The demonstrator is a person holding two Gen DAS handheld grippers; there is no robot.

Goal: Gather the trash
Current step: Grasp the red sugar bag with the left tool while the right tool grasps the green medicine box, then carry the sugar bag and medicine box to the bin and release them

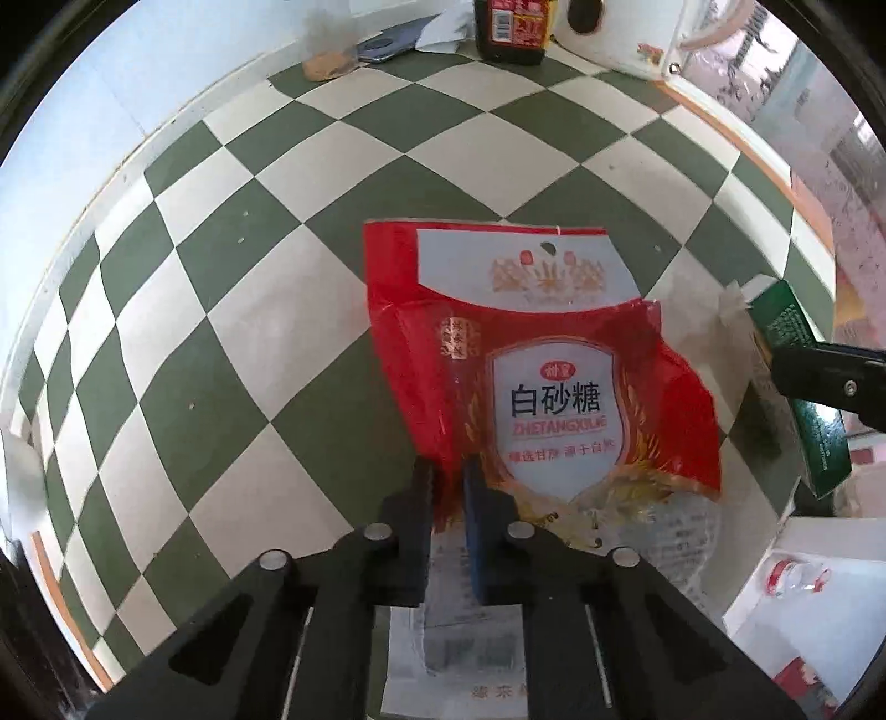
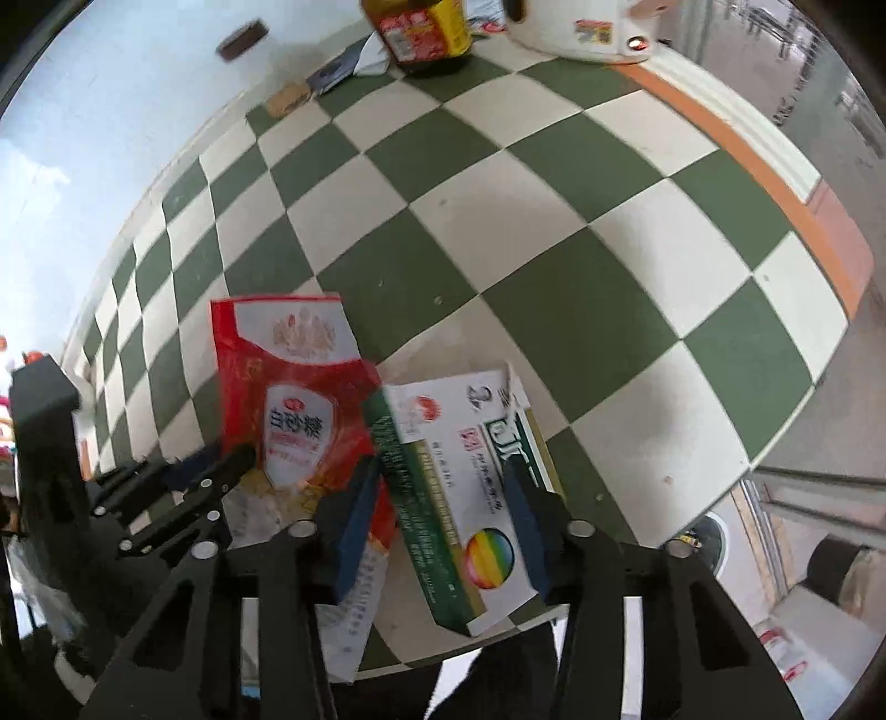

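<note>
My left gripper (image 1: pixel 449 471) is shut on the lower edge of a red sugar bag (image 1: pixel 531 354) with a white shield label, holding it above the green-and-white checkered table (image 1: pixel 232 354). My right gripper (image 2: pixel 443 482) is shut on a green-and-white box (image 2: pixel 470 487) with a rainbow circle, right beside the sugar bag (image 2: pixel 293 399). The left gripper (image 2: pixel 210 487) shows at the left of the right wrist view. The box (image 1: pixel 803 387) and a right finger (image 1: pixel 819 376) show at the right edge of the left wrist view.
A dark sauce bottle (image 1: pixel 512 27) with a red-yellow label and a white cooker (image 2: pixel 581 27) stand at the table's far end, with papers (image 1: pixel 410 36) and a small brown lump (image 1: pixel 326 63). The table's orange edge (image 2: pixel 803 205) runs along the right. A plastic bottle (image 1: pixel 792 576) lies in a white bin below.
</note>
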